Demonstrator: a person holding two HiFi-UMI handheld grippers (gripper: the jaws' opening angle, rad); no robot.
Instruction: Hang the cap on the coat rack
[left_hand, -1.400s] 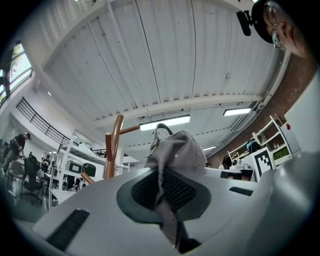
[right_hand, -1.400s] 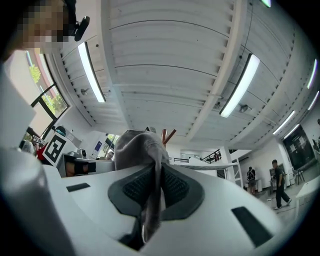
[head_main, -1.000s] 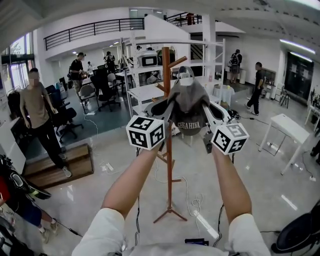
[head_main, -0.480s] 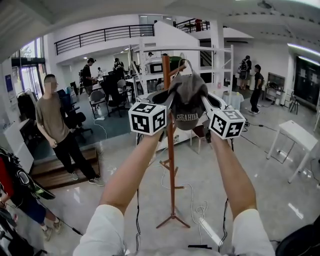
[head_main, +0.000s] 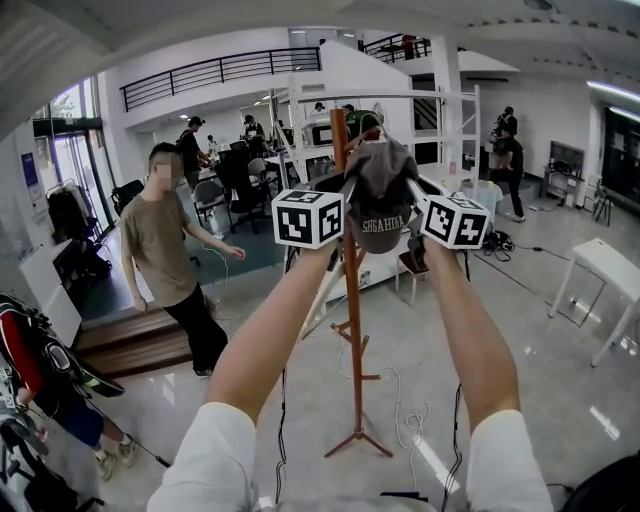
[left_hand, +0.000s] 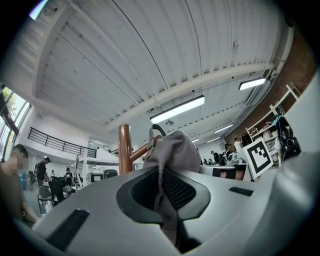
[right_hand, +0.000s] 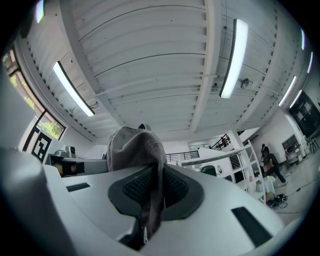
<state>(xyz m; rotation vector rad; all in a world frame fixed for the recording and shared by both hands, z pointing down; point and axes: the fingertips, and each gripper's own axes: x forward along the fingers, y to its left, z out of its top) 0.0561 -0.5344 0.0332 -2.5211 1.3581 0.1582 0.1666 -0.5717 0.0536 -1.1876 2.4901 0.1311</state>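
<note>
High in front of the person, at the top of a wooden coat rack, a grey cap is held up between two outstretched arms. The left gripper grips the cap's left edge and the right gripper grips its right edge, so the cap hangs spread between them with lettering facing the camera. Seen from the head view, it sits just right of the rack's upright pole, partly overlapping it.

From the left gripper view, the jaws are pressed nearly together, pinching a fold of grey fabric between the dark pads. An angled peg on the rack points at the cap's back strap; whether the two touch cannot be told.

From the right gripper view, the jaws are likewise clamped on a fold of the cap's cloth.

Behind, on the left, a person in a tan shirt stands on the glossy floor.
</note>
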